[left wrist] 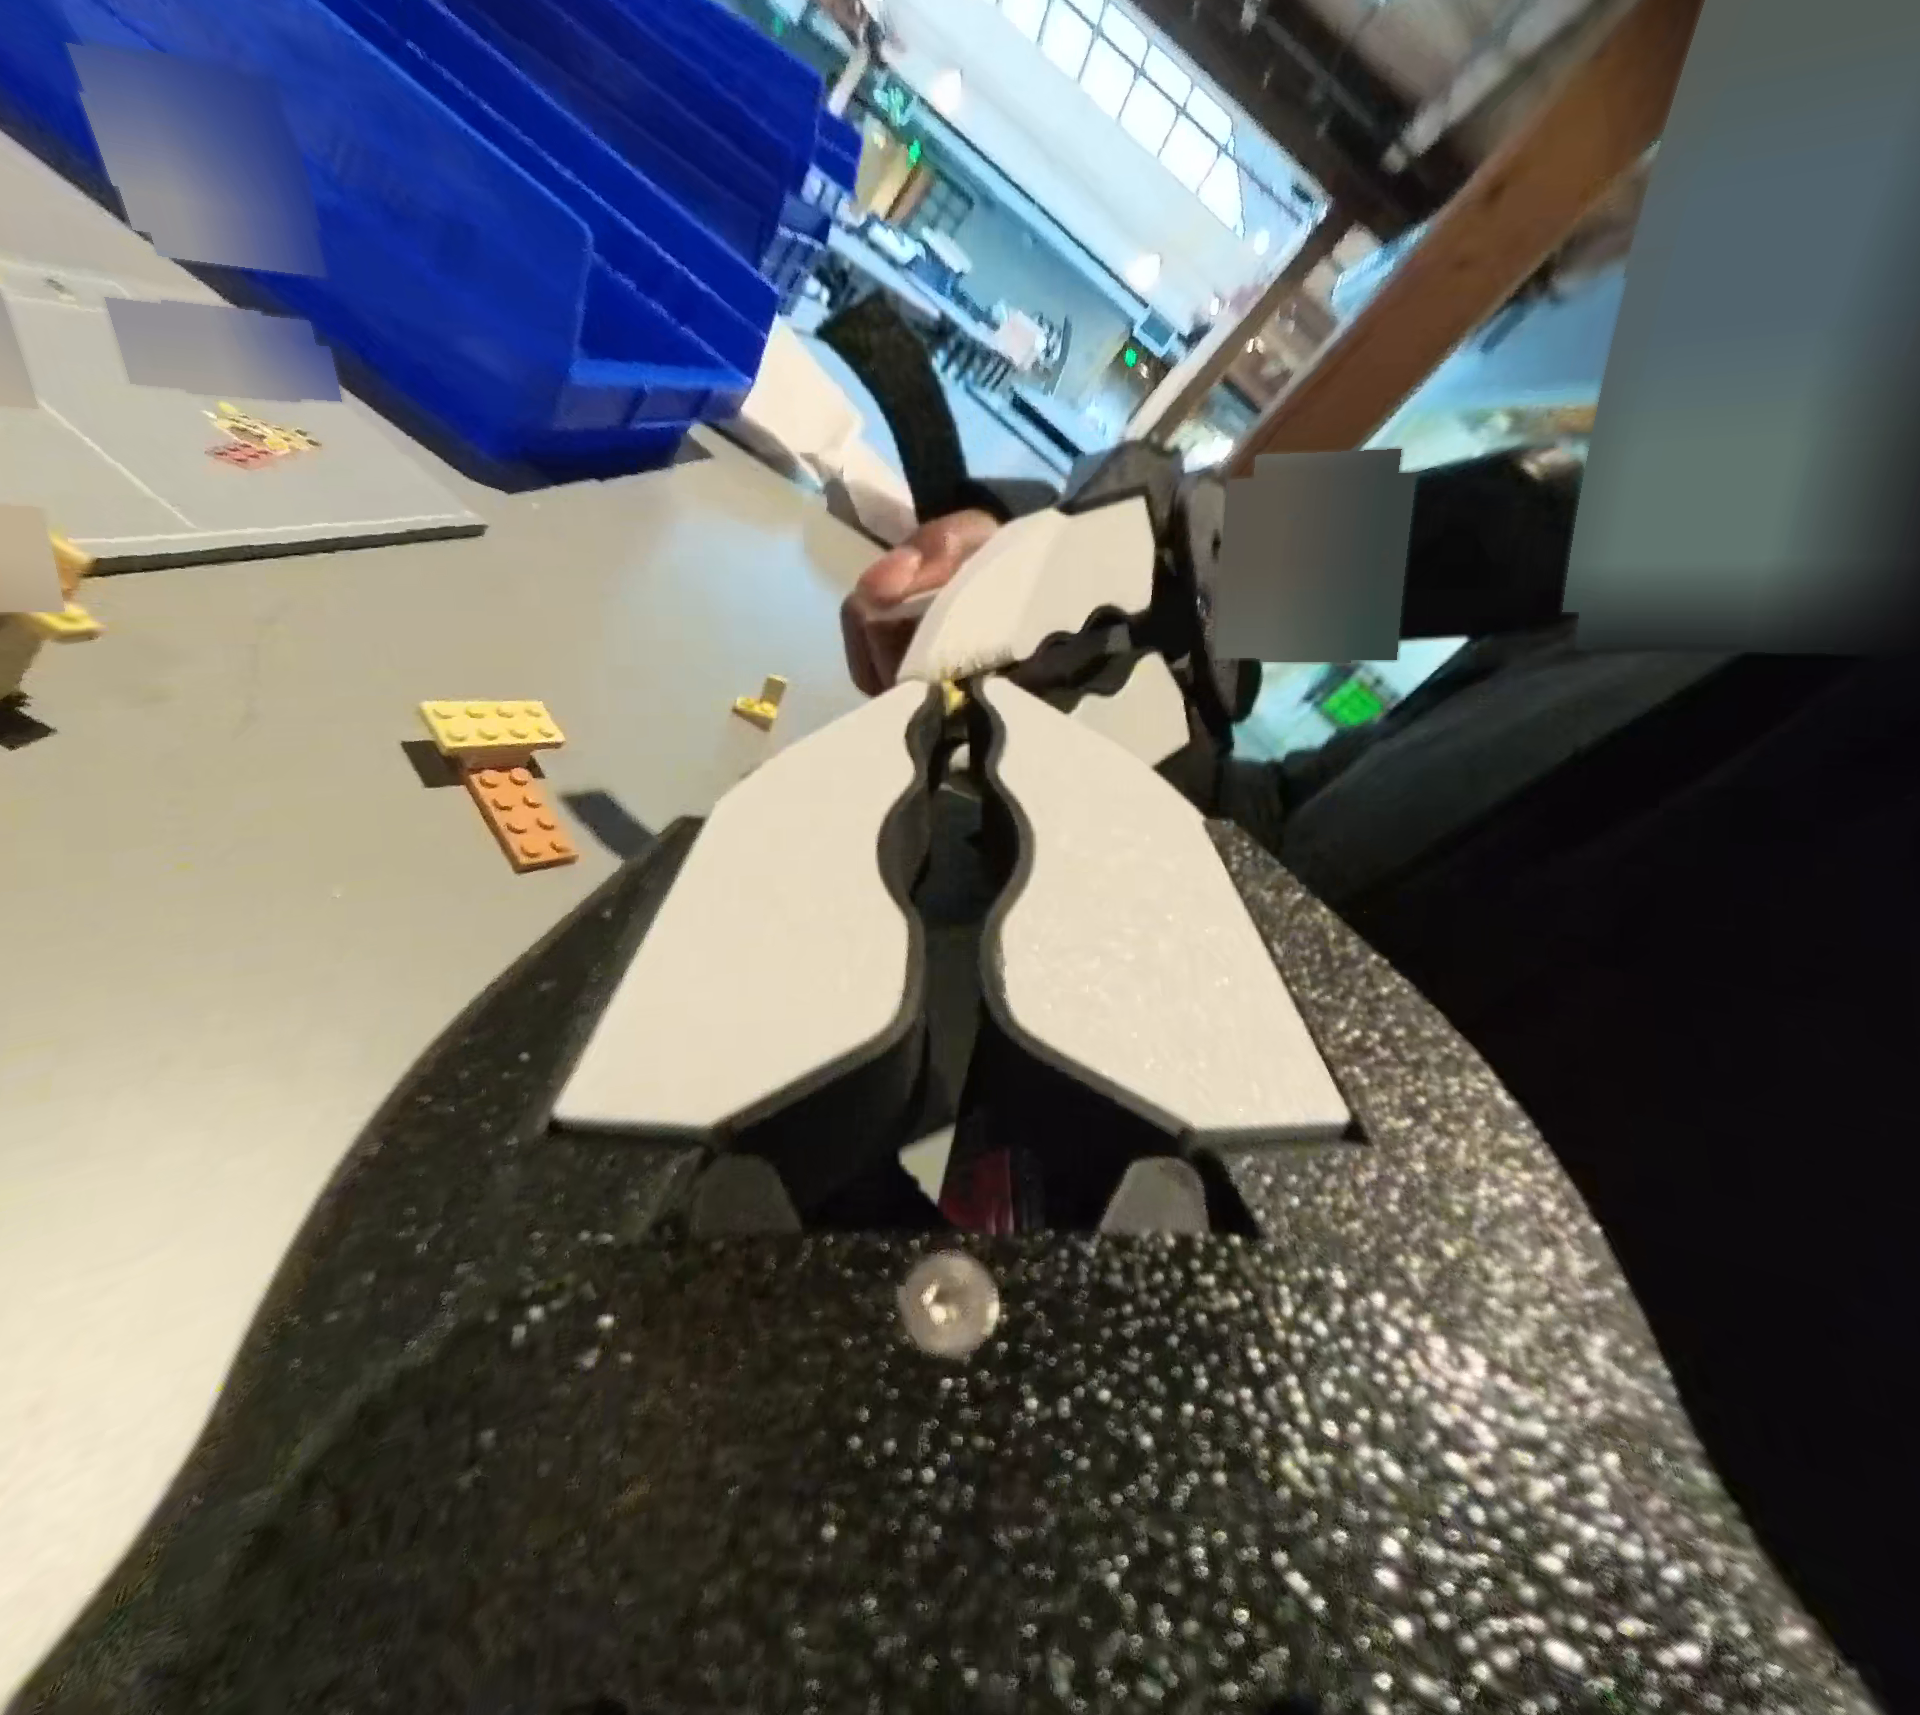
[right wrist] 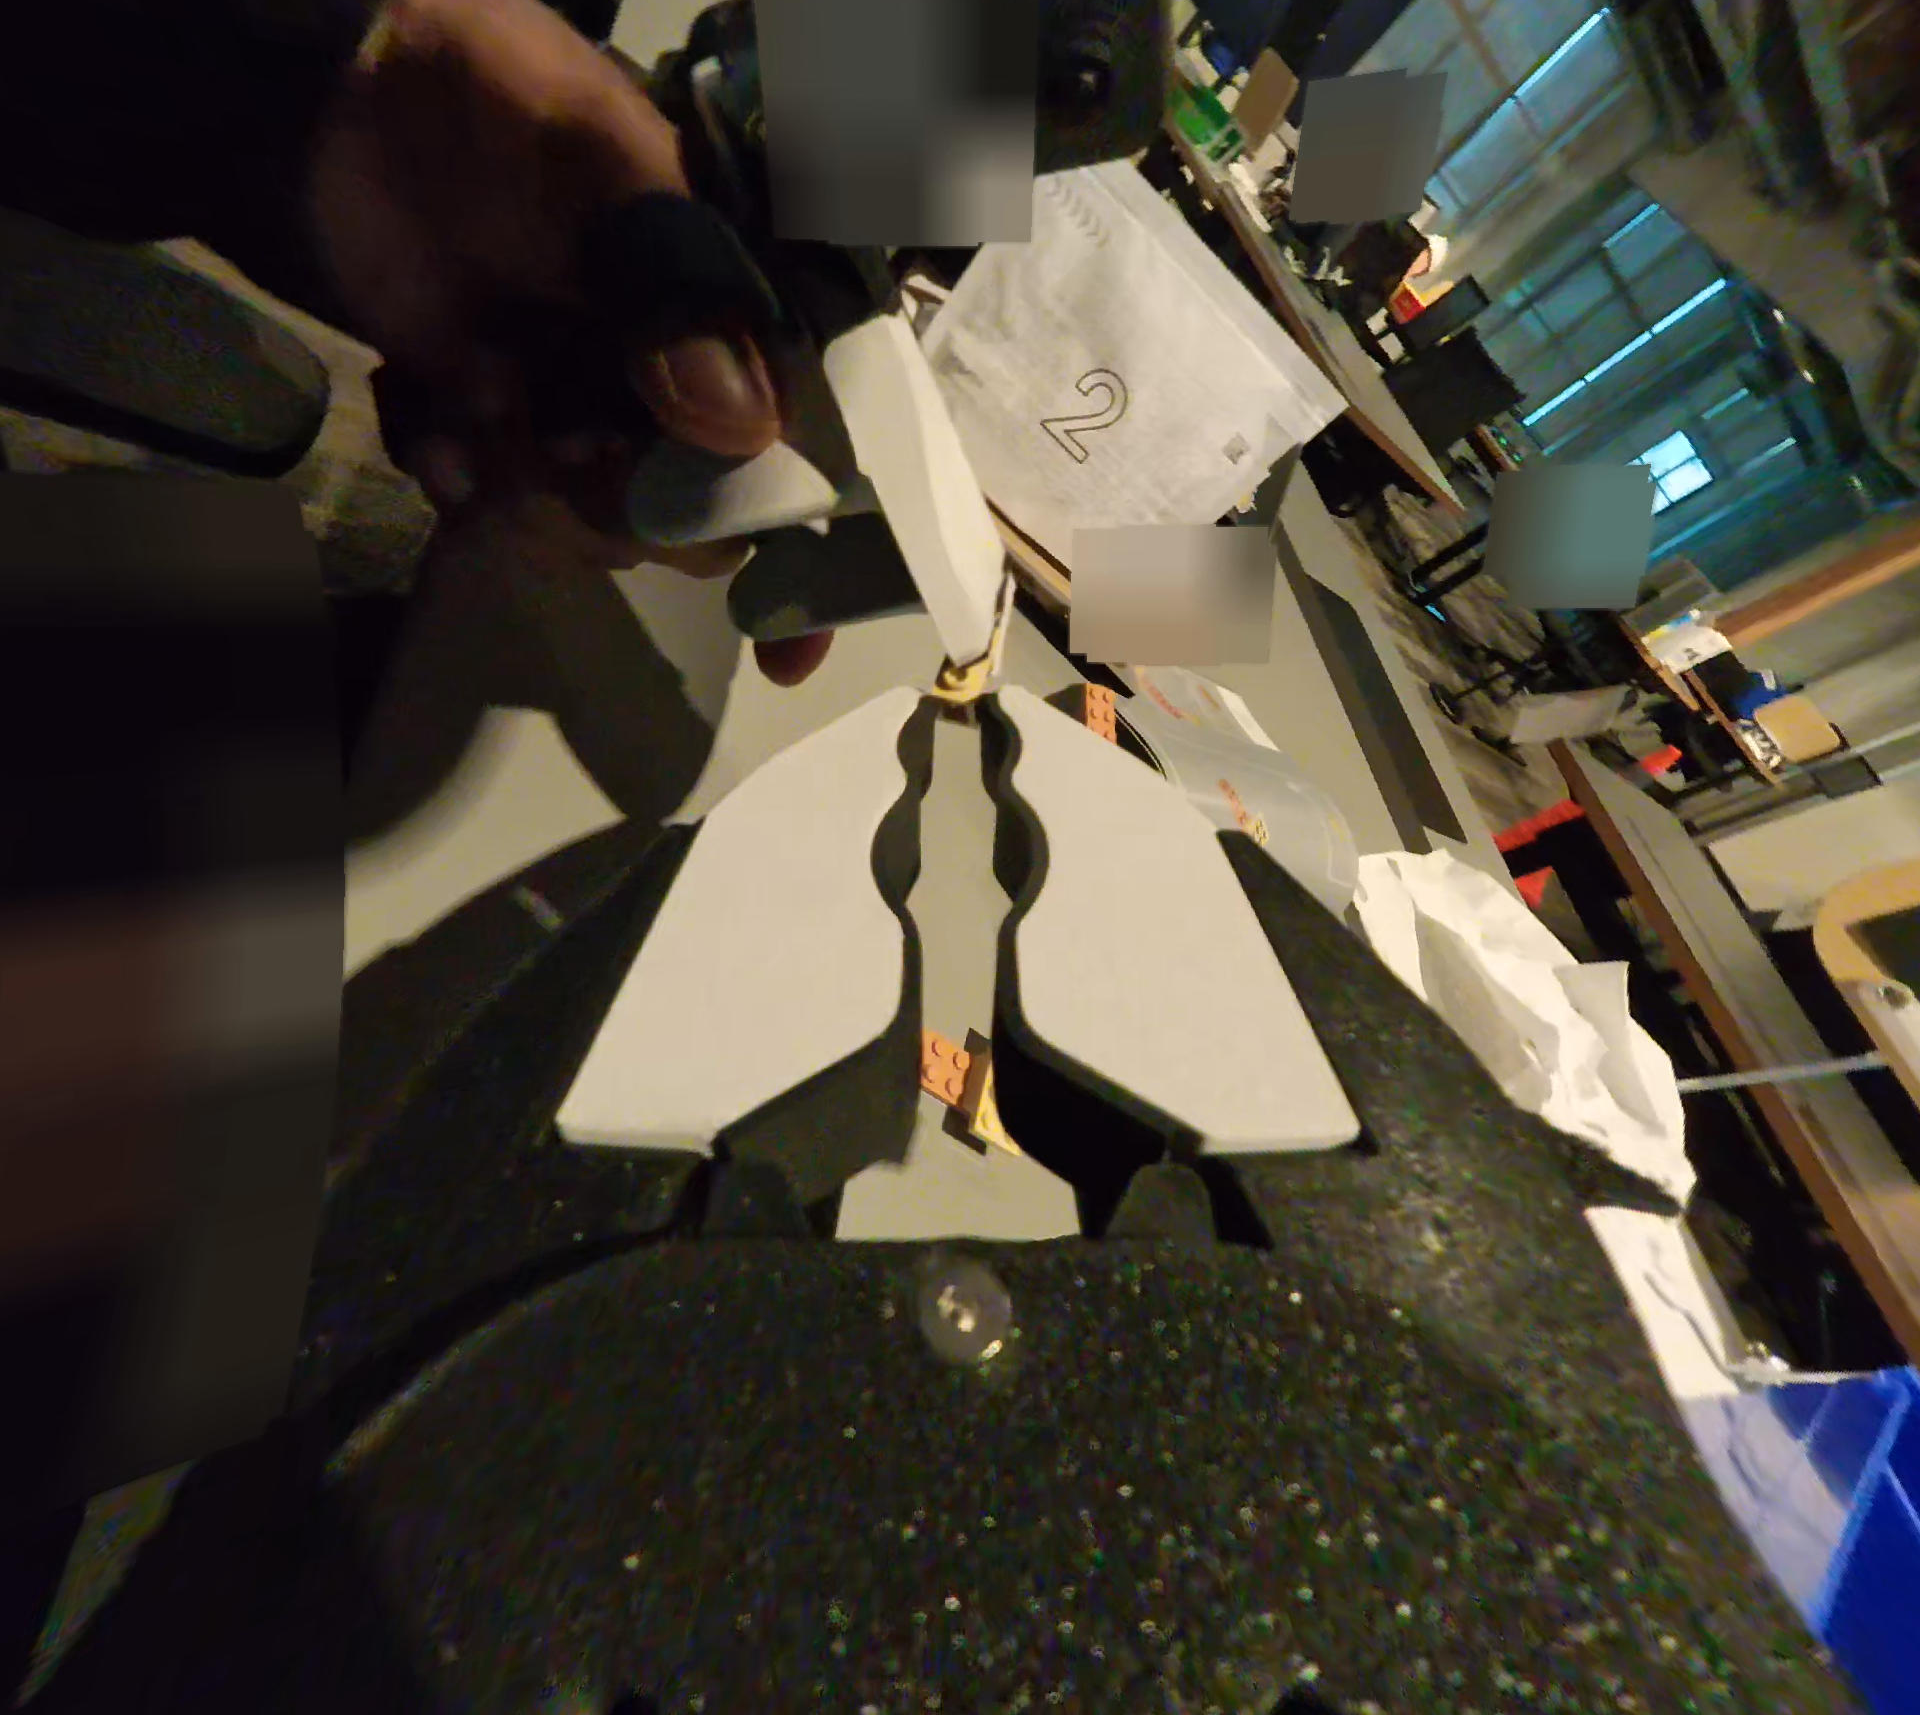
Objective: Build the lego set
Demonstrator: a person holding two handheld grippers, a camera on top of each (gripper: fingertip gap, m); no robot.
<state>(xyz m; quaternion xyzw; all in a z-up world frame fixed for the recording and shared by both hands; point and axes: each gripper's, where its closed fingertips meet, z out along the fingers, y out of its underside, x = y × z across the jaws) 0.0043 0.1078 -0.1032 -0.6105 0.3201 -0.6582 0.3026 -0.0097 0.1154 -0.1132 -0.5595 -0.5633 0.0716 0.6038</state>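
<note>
Yellow piece (left wrist: 951, 695) between both jaws' tips

Two stacked plates (left wrist: 499, 772) on table (left wrist: 260, 990), left of left gripper (left wrist: 951, 699); small bracket piece (left wrist: 762, 701) between; bins (left wrist: 499, 190) behind; right gripper (left wrist: 966, 673) meeting it tip to tip.

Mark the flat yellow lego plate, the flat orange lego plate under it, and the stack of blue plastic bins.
Flat yellow lego plate (left wrist: 494, 723), left wrist view, studded top.
Flat orange lego plate (left wrist: 523, 816), left wrist view, studded top.
Stack of blue plastic bins (left wrist: 499, 211), left wrist view, side wall.
</note>
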